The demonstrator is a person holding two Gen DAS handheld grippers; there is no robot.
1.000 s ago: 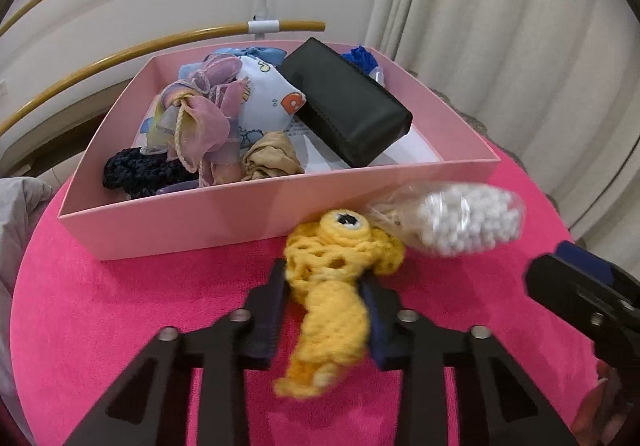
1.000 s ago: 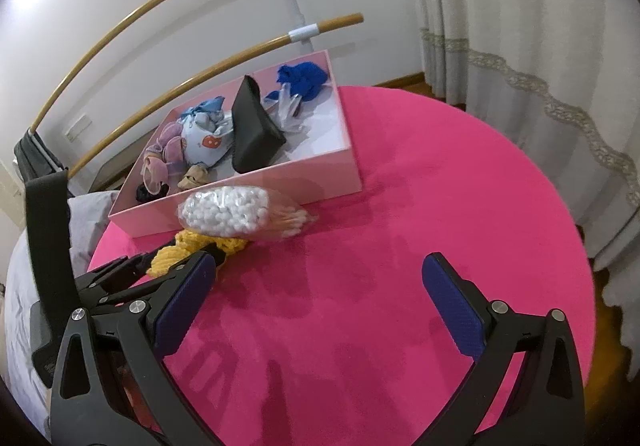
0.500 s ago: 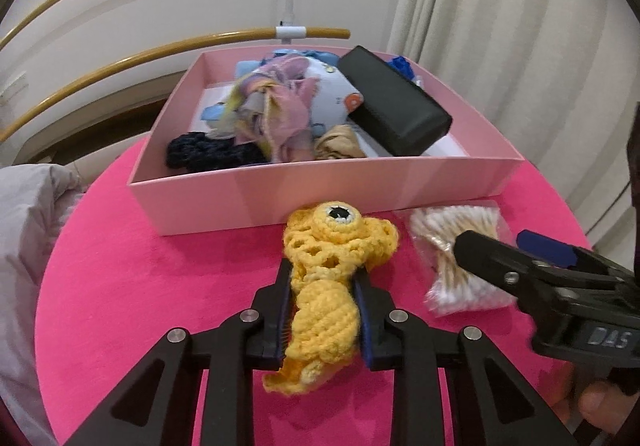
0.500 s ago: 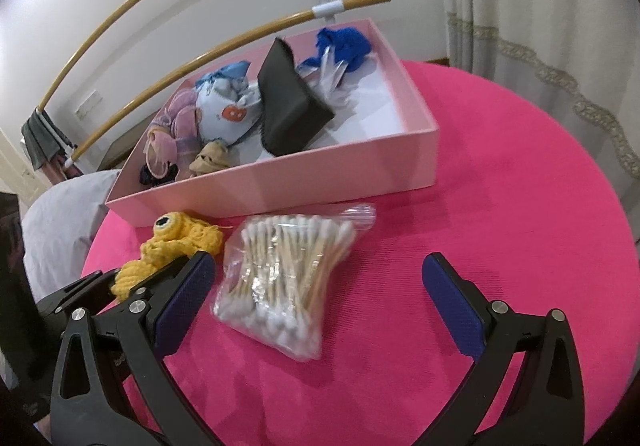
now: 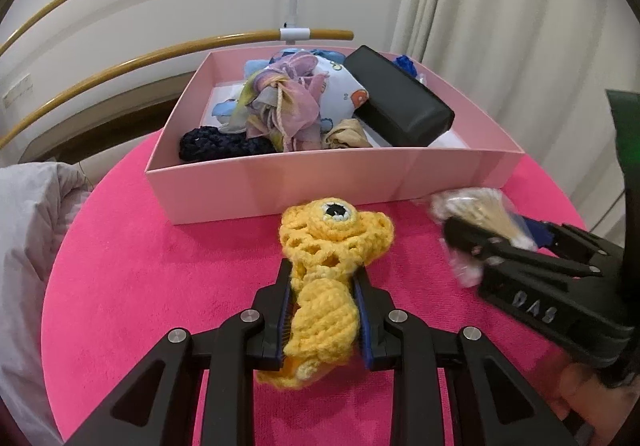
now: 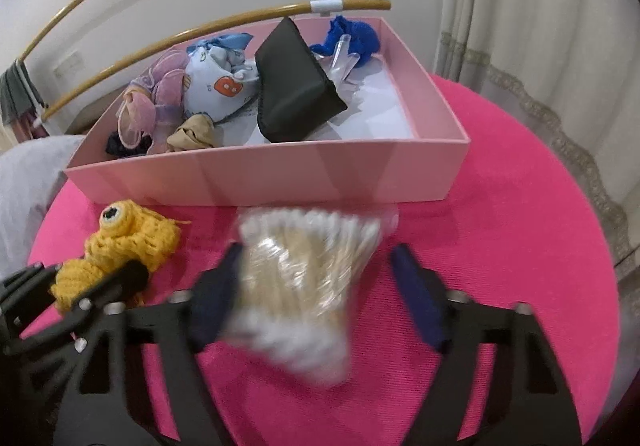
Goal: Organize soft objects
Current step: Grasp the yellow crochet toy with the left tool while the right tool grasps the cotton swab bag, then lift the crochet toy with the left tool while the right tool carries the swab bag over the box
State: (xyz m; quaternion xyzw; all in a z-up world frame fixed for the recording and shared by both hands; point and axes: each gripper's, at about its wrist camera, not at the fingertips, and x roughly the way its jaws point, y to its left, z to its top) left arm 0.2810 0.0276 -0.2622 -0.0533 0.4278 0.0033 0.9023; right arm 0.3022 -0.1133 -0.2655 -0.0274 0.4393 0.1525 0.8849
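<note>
My left gripper (image 5: 322,286) is shut on a yellow crochet toy (image 5: 332,246) with one eye, held just above the pink tablecloth in front of the pink box (image 5: 332,182). The toy also shows in the right wrist view (image 6: 124,246). My right gripper (image 6: 320,270) is open, its jaws on either side of a clear bag of cotton swabs (image 6: 304,278) lying on the cloth; the left pad touches the bag. The bag also shows in the left wrist view (image 5: 476,210). The right view is blurred by motion.
The pink box (image 6: 320,174) holds a black case (image 6: 296,94), a floral cloth bundle (image 5: 288,102), a white printed pouch (image 6: 216,86), a dark crochet piece (image 5: 220,144), a tan cloth (image 6: 192,134) and a blue cloth (image 6: 356,34). Curtains hang at the right. A grey blanket (image 5: 32,230) lies left.
My right gripper has moved forward around the bag of cotton swabs and its jaws have narrowed. My left gripper keeps hold of the yellow toy, nearly still.
</note>
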